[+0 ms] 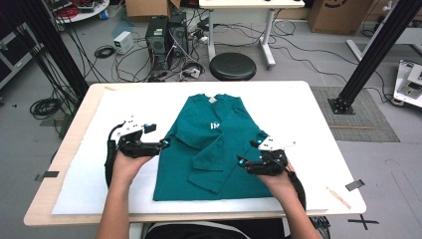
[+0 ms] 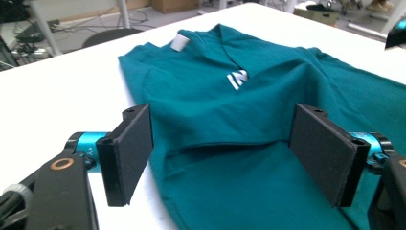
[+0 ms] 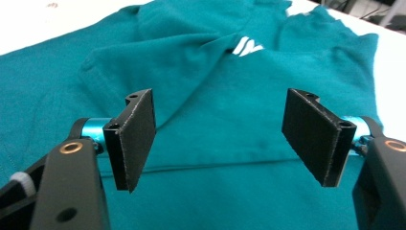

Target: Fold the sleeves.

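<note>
While a teal cotton shirt (image 1: 211,144) lies flat mid-counter (image 1: 308,124) on white padding (sleeves folded inward), the left tool (image 1: 163,144) hovers spread at its edge, and the right tool (image 1: 241,162) hovers spread above the cloth.

I see a pale wooden table (image 1: 69,144) covered almost edge to edge by a white sheet (image 1: 308,124). A teal shirt (image 1: 209,149) lies flat on the sheet, collar away from me. To the shirt's right, off the sheet near the table's edge, rest a wooden stick (image 1: 338,197) and black tape (image 1: 354,184).
</note>
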